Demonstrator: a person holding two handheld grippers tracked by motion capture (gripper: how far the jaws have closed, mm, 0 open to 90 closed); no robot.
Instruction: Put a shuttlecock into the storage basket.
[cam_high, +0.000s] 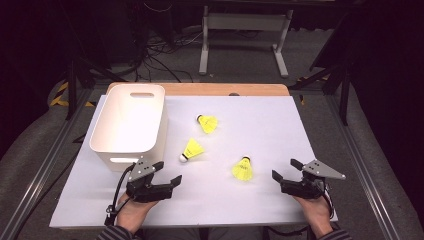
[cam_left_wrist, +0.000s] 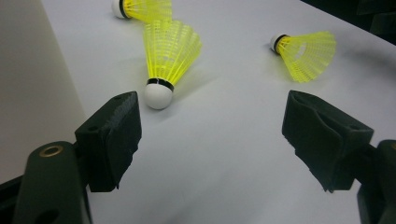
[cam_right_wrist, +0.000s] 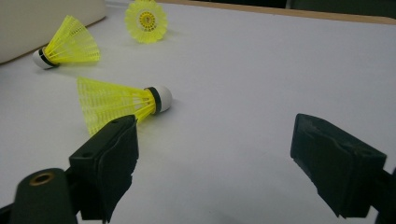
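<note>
Three yellow shuttlecocks with white corks lie on the white table top (cam_high: 260, 125): a far one (cam_high: 207, 123), a middle one (cam_high: 192, 149) and a near right one (cam_high: 243, 169). My left gripper (cam_high: 169, 171) is open and holds nothing. Just ahead of it lies the middle shuttlecock (cam_left_wrist: 170, 51), cork toward the left gripper (cam_left_wrist: 212, 121). My right gripper (cam_high: 285, 169) is also open with nothing in it, to the right of the near shuttlecock. That shuttlecock (cam_right_wrist: 116, 102) lies on its side just beyond the left jaw of the right gripper (cam_right_wrist: 215, 140).
A white plastic bin (cam_high: 130, 122) stands at the table's left, just beyond my left gripper; its wall (cam_left_wrist: 28, 93) is close beside the left jaw. A wooden edge (cam_high: 200, 89) runs along the table's far side. Metal rails flank the table.
</note>
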